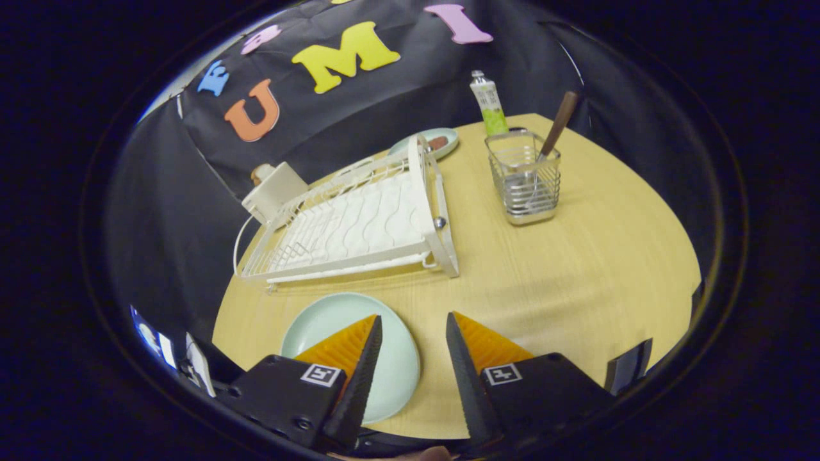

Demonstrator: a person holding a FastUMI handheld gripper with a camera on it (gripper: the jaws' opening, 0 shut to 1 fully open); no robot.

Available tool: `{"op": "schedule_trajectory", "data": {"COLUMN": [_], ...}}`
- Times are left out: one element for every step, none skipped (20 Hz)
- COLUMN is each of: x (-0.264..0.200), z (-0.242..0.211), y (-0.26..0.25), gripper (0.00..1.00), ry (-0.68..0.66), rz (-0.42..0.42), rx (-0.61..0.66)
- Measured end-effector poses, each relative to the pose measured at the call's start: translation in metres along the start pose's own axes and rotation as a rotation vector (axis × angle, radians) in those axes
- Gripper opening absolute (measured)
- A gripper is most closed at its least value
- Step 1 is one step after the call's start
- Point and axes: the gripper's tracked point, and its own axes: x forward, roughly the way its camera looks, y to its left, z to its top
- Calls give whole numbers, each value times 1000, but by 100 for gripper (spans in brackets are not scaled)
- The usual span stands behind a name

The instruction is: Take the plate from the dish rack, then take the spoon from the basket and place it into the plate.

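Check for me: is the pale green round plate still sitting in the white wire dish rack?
No, the pale green round plate lies flat on the wooden table, in front of the white wire dish rack, partly under the open gripper.

Two plates: a pale green plate (333, 320) at the lower left of the frame, and a second plate (445, 137) at upper centre with something reddish on it. One white dish rack (359, 224). One wire basket (526, 182), with one spoon (554, 131) in it. One tube (489, 102). One table (576, 269). One pair of tongs (413, 336), its two fingers spread apart with nothing between them.
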Motion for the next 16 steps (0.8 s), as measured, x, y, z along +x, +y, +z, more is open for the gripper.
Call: {"op": "schedule_trajectory", "data": {"x": [-9, -18, -28, -40, -49, -60, -68, -75, -80, -85, -88, -88, -89, -88, -85, -80], "z": [9, 19, 30, 40, 50, 58, 65, 71, 77, 83, 89, 95, 102, 107, 112, 117], "y": [-4, -8, -13, -19, -26, -33, -38, -45, -52, -60, -66, -74, -82, -92, -99, -106], "gripper": [75, 77, 83, 86, 92, 95, 100, 100, 100, 100, 100, 100, 100, 100, 100, 100], "ry": [-58, -123, -193, -264, -328, -388, -438, -478, -512, -543, -566, -583, -598, -609, -613, -613], "rz": [-18, -34, -59, -85, -112, -136, -153, -169, -189, -206, -212, -217, -224, -232, -235, -236], "rx": [-36, -72, -112, -153, -192, -222, -241, -254, -267, -279, -295, -300, -292, -282, -274, -265]}}
